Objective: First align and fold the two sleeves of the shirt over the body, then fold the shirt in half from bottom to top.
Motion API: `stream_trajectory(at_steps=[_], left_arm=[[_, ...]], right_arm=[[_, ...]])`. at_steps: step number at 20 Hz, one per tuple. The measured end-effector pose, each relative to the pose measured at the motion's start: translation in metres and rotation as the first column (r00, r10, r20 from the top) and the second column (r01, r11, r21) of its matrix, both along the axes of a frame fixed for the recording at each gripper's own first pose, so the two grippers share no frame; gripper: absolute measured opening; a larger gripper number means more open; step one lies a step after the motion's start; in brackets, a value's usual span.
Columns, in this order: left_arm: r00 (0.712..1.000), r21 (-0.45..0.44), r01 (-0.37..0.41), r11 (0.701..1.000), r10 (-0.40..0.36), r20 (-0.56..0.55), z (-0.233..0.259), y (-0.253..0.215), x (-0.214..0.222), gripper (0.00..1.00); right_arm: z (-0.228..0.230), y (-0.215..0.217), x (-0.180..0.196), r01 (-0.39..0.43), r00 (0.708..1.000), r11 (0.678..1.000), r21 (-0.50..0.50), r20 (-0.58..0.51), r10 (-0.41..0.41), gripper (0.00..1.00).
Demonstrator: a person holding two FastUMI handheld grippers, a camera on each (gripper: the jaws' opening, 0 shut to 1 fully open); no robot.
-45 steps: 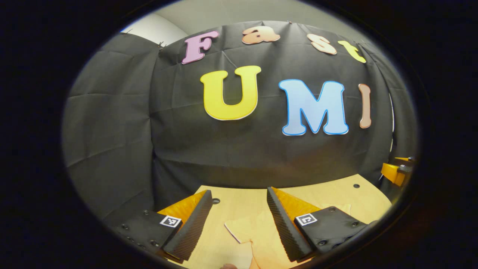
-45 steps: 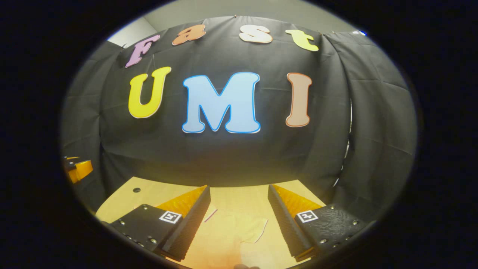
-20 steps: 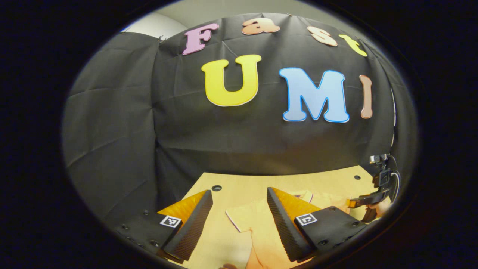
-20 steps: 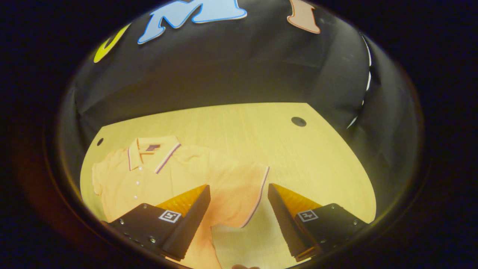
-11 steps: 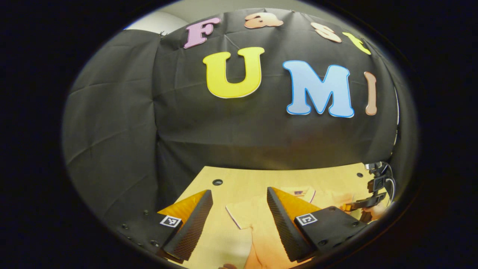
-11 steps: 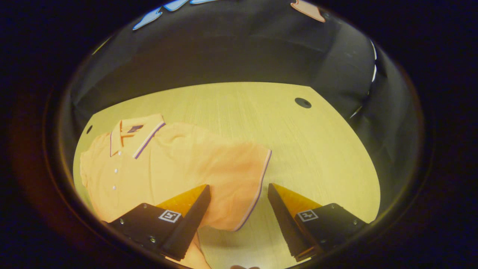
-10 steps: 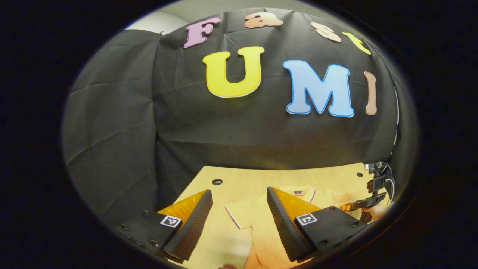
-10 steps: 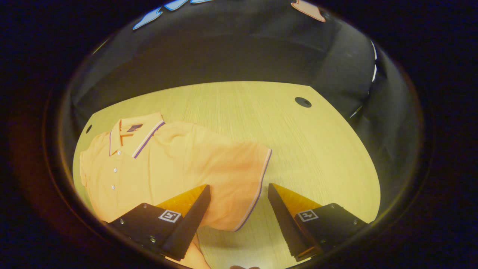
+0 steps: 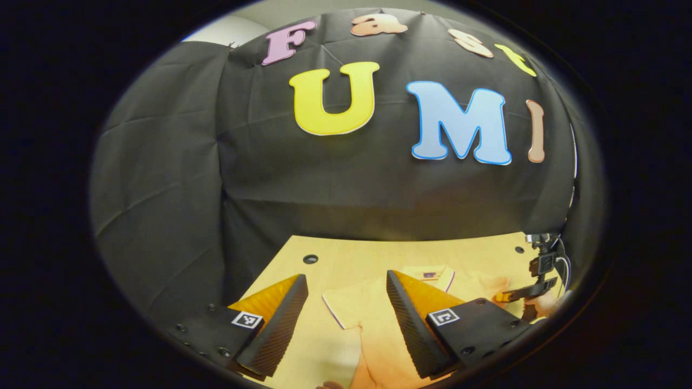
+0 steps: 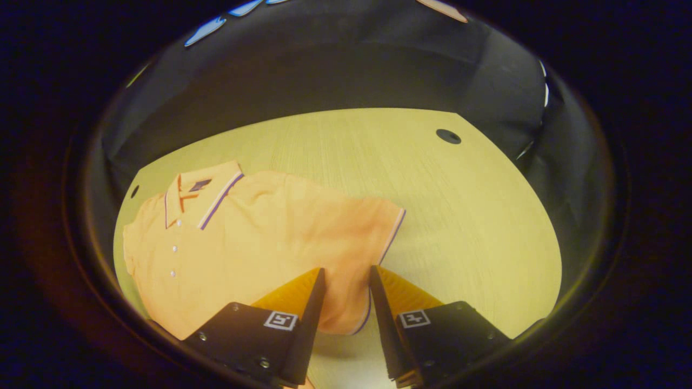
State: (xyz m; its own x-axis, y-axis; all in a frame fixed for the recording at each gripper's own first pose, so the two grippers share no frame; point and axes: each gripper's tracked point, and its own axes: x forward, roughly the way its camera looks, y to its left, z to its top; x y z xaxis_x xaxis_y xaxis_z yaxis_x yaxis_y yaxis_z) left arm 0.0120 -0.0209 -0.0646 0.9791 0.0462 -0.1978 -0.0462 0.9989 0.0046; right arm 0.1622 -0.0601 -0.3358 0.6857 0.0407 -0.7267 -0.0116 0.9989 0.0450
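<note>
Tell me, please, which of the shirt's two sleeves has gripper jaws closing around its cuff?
The sleeve between the right gripper's narrowed jaws, its striped cuff in the gap. The other sleeve lies flat on the table under the left gripper's wide-open jaws.

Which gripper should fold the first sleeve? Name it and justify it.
Right. The right gripper already has its fingers narrowed around the trimmed sleeve of the orange polo shirt. The left gripper is wide open above the other sleeve.

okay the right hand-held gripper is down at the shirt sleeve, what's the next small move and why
Probably finish closing the right hand-held gripper on the sleeve. Its fingers straddle the striped cuff but a gap remains, and the sleeve lies spread flat beside the shirt body, not yet folded over.
</note>
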Motion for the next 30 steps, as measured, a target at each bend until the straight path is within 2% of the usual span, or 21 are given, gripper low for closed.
stream_trajectory(at_steps=[1,4,5,8,11,13,14,15,18,23,27,28,30], left_arm=[[1.0,0.0,0.0,1.0,0.0,-0.001,-0.001,-0.001,0.001,0.95],[1.0,0.0,-0.001,1.0,0.001,-0.007,-0.005,-0.002,0.002,0.95],[1.0,0.0,-0.001,1.0,0.001,-0.01,-0.006,-0.002,0.003,0.95],[1.0,-0.003,-0.003,1.0,0.002,-0.018,-0.009,-0.002,0.002,0.95],[1.0,-0.006,-0.003,1.0,0.003,-0.021,-0.011,-0.001,0.002,0.95],[1.0,-0.002,-0.002,1.0,0.002,-0.023,-0.012,-0.001,0.003,0.94],[1.0,0.0,-0.001,1.0,0.001,-0.025,-0.013,-0.001,0.004,0.95],[1.0,0.0,0.001,1.0,-0.001,-0.026,-0.014,-0.001,0.004,0.95],[1.0,0.002,0.006,1.0,-0.006,-0.027,-0.014,-0.004,0.006,0.95],[0.999,0.008,0.008,1.0,-0.008,-0.032,-0.016,-0.003,0.006,0.95],[0.999,0.007,0.004,1.0,-0.004,-0.038,-0.021,0.0,0.005,0.95],[0.999,0.007,0.003,1.0,-0.003,-0.041,-0.022,0.001,0.005,0.95],[0.999,0.006,0.001,1.0,-0.001,-0.048,-0.026,0.002,0.005,0.95]], right_arm=[[0.001,0.001,0.0,-0.002,1.0,1.0,0.004,0.003,0.002,0.18],[0.003,0.003,0.0,-0.019,1.0,1.0,-0.002,0.001,0.019,0.19],[0.004,0.004,0.0,-0.015,1.0,1.0,0.01,0.0,0.015,0.04],[0.007,0.003,0.004,-0.011,1.0,1.0,0.007,0.01,0.011,0.04],[0.028,0.008,0.01,-0.023,0.998,1.0,0.005,0.057,0.022,0.04],[0.042,0.021,0.012,-0.052,0.995,0.999,0.007,0.09,0.051,0.04],[0.048,0.03,0.013,-0.072,0.992,0.997,0.009,0.105,0.071,0.07],[0.053,0.042,0.013,-0.094,0.989,0.995,0.013,0.118,0.092,0.04],[0.06,0.078,0.008,-0.17,0.977,0.985,0.022,0.135,0.165,0.04],[0.048,0.127,-0.009,-0.275,0.956,0.961,0.009,0.111,0.273,0.04],[0.037,0.141,-0.015,-0.301,0.949,0.953,-0.024,0.089,0.302,0.04],[0.036,0.144,-0.017,-0.302,0.95,0.953,-0.024,0.081,0.303,0.05],[0.033,0.145,-0.019,-0.302,0.951,0.953,-0.019,0.065,0.303,0.14]])
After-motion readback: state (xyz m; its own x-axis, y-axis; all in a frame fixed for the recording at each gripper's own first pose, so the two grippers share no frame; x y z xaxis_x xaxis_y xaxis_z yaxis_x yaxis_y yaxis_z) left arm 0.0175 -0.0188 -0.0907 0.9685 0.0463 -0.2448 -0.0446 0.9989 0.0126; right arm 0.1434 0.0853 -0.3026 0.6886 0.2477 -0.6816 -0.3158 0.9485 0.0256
